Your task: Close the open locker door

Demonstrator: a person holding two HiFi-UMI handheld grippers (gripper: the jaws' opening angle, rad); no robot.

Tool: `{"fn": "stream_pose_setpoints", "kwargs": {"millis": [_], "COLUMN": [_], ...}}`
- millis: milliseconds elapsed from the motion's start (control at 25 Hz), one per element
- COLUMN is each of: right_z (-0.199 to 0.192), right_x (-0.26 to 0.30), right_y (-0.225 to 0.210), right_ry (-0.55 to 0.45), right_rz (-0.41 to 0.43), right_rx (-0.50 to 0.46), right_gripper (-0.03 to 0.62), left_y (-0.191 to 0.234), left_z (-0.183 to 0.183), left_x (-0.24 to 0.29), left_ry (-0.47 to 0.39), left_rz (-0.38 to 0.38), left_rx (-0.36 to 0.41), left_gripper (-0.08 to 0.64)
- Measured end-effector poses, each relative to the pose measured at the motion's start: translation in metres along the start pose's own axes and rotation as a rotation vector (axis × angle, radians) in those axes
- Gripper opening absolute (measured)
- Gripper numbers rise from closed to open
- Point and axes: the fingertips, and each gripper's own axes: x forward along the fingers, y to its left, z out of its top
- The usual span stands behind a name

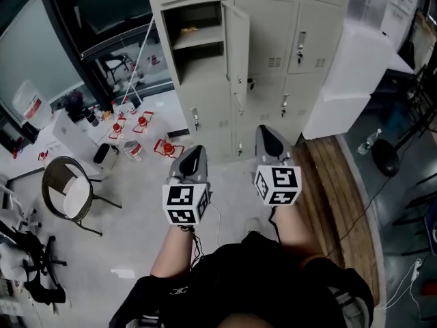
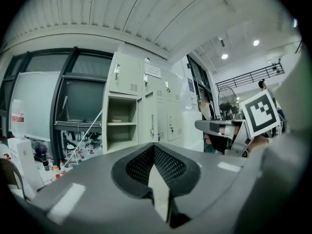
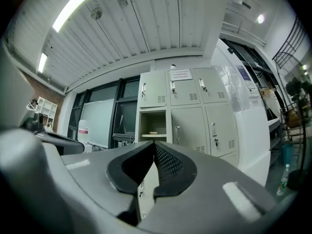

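Observation:
A bank of pale grey lockers (image 1: 273,60) stands ahead of me. One compartment in its left column is open (image 1: 194,29), with a shelf and a small object inside. Its door (image 1: 237,46) swings out toward me, hinged on the right. The left gripper view shows the same compartment (image 2: 121,123) and the door (image 2: 152,123) edge-on. The right gripper view shows the compartment (image 3: 152,126) too. My left gripper (image 1: 193,149) and right gripper (image 1: 265,130) hover side by side over the floor, well short of the lockers. Both are shut and hold nothing; the jaws meet at the tips (image 2: 154,145) (image 3: 155,143).
A round chair (image 1: 68,190) stands at the left, with bottles and red items (image 1: 140,125) scattered on the floor near the windows. A large white block (image 1: 348,80) sits right of the lockers. A wooden floor strip (image 1: 334,190), a bottle (image 1: 369,142) and cables lie at the right.

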Motion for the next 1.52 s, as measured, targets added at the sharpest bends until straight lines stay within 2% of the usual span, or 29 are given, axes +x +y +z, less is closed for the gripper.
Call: {"fn": "stream_pose_setpoints", "kwargs": {"millis": [480,920,1000,1080,1160,1520], "right_z": [0.018,0.015,0.017,0.017,0.013,-0.004], "right_x": [0.110,0.158,0.166,0.175,0.187,0.225], "right_y": [-0.075,-0.075,-0.072,-0.070,-0.067,-0.067], "right_ry": [-0.003,0.008,-0.003,-0.006,0.012,0.085], "right_rz": [0.092,0.180,0.213,0.236,0.253,0.285], "right_rx": [-0.006,0.021,0.038,0.043,0.041,0.054], "right_gripper": [0.012,0.015,0.050,0.136,0.181,0.190], "left_y": [0.007,0.030,0.036,0.040,0.047,0.073], "left_z": [0.032,0.032,0.033,0.033,0.031,0.023], "left_x": [0.132,0.175,0.179,0.182,0.184,0.188], "left_ry": [-0.006,0.016,0.015,0.015,0.017,0.033], "left_rz": [0.069,0.073,0.073,0.074,0.081,0.111], "left_rx": [-0.009,-0.012,-0.012,-0.010,-0.012,-0.026], "left_gripper": [0.000,0.001,0.002,0.001,0.000,0.002]}}
